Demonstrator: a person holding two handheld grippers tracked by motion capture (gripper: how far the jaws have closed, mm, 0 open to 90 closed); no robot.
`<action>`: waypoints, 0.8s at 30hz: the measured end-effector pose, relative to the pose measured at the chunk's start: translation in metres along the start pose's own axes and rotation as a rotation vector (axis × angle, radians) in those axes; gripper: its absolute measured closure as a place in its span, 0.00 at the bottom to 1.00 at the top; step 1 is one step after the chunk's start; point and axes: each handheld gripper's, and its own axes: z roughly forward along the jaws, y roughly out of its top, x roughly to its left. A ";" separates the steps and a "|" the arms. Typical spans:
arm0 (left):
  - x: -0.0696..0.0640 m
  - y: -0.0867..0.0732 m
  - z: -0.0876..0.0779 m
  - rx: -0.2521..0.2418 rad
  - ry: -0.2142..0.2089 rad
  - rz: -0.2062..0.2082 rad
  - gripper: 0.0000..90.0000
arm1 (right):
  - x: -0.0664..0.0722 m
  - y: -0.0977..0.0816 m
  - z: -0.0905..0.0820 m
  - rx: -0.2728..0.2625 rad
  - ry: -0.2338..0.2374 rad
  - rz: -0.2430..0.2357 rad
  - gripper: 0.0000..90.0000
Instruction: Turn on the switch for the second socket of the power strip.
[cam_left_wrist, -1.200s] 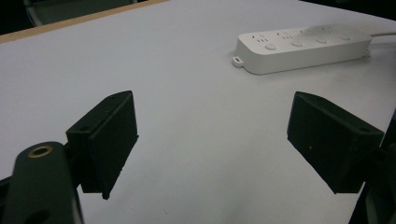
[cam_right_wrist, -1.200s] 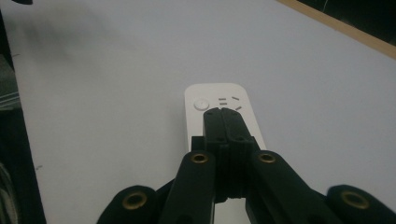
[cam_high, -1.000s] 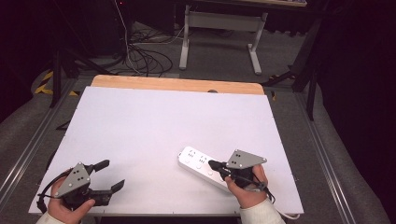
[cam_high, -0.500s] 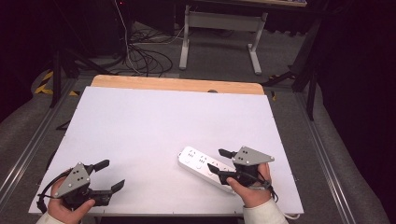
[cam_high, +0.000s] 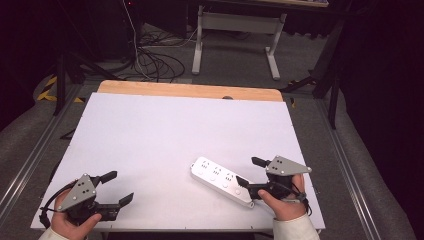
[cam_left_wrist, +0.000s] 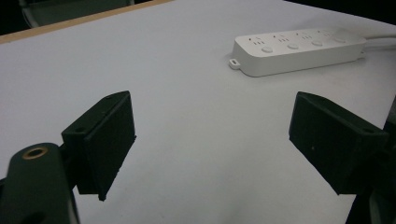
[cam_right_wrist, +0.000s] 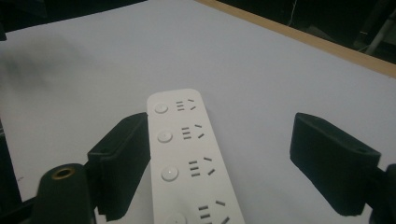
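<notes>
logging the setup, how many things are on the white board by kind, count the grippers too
power strip: 1
grippers: 2, the left gripper and the right gripper, both open
sockets with buttons on the strip, seen in the right gripper view: 4
total: 3 things, the strip and two grippers

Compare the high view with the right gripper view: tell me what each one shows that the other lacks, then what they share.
High view alone: the left gripper, open, off at the table's near-left corner, both hands, and the floor cables beyond the far edge.

Right gripper view alone: the power strip's round buttons and socket slots up close, with the left finger beside its edge.

Both: the white power strip on the white table, lying between the right gripper's fingers, whose jaws have just been opening.
</notes>
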 end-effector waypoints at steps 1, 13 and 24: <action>0.000 0.000 0.000 0.000 0.000 0.000 0.17 | -0.002 -0.002 -0.003 -0.001 -0.003 0.004 0.23; 0.004 0.001 -0.003 0.008 0.023 0.017 0.16 | -0.026 -0.032 -0.025 0.003 -0.007 0.061 0.17; 0.010 0.003 -0.008 0.040 0.036 0.036 0.17 | -0.036 -0.062 -0.033 0.079 0.046 0.081 0.10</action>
